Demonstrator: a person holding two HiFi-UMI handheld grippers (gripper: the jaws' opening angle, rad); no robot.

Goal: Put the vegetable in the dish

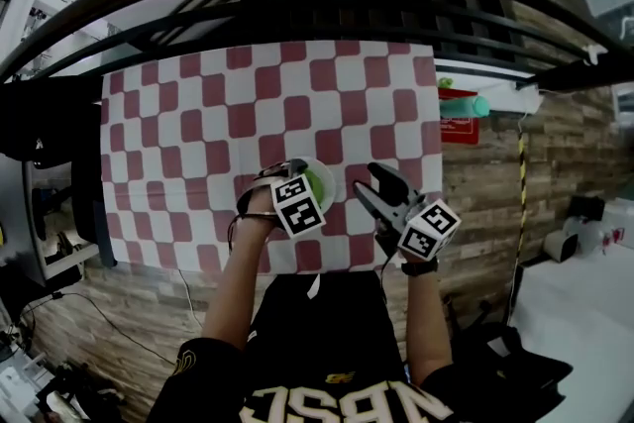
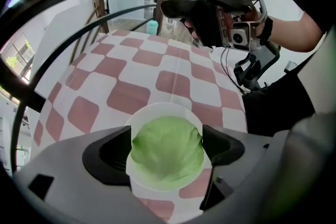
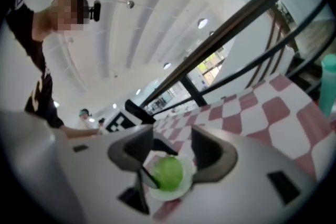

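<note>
Cabbage [image 2: 167, 152] lay in the white dish [image 2: 163, 108] on our checkered counter [image 2: 126, 97], framed by the spread, empty left claw [image 2: 167, 141]; the right claw [image 3: 172, 140] gaped nearby. We feared a careless withdrawal clipping the rim, tipping the dish.

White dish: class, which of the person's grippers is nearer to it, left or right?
Left. The left gripper is directly over the dish holding the vegetable, jaws apart; the right gripper is off to the dish's right, also open.
</note>
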